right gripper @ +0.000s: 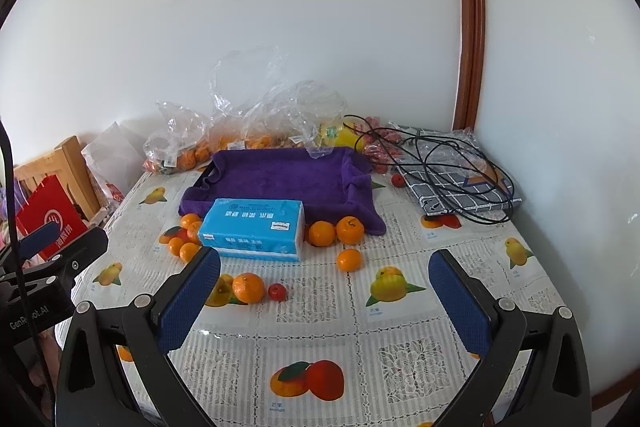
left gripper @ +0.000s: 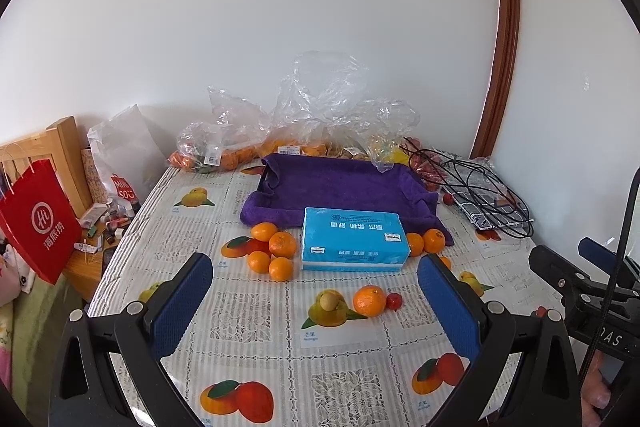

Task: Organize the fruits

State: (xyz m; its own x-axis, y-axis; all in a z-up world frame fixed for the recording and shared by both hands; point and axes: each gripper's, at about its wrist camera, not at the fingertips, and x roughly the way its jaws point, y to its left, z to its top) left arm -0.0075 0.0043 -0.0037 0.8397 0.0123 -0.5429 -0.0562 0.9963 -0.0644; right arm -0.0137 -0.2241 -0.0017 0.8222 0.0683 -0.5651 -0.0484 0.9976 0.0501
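Both tongs hover above the near edge of the table [left gripper: 360,379] with jaws spread wide and nothing between them: left gripper [left gripper: 316,307], right gripper [right gripper: 324,307]. Loose fruit lies in three groups around a blue tissue pack [left gripper: 354,241]: a cluster of four mandarins [left gripper: 272,249] just left of the pack, a pair of mandarins [left gripper: 424,242] at its right, one more to the right in the right wrist view, and, nearer, a single mandarin [left gripper: 369,301] beside a small red fruit [left gripper: 394,301] and a pale round fruit [left gripper: 329,301]. Behind the pack sits a tray lined with a purple towel [left gripper: 340,183], empty and probably the destination. Risks, as judged: round fruit may roll when nudged by a closing jaw, especially within the touching cluster; the tissue pack blocks the direct path to the tray; printed fruit on the tablecloth could be mistaken for real targets; the black cable [right gripper: 460,171] at far right could snag.
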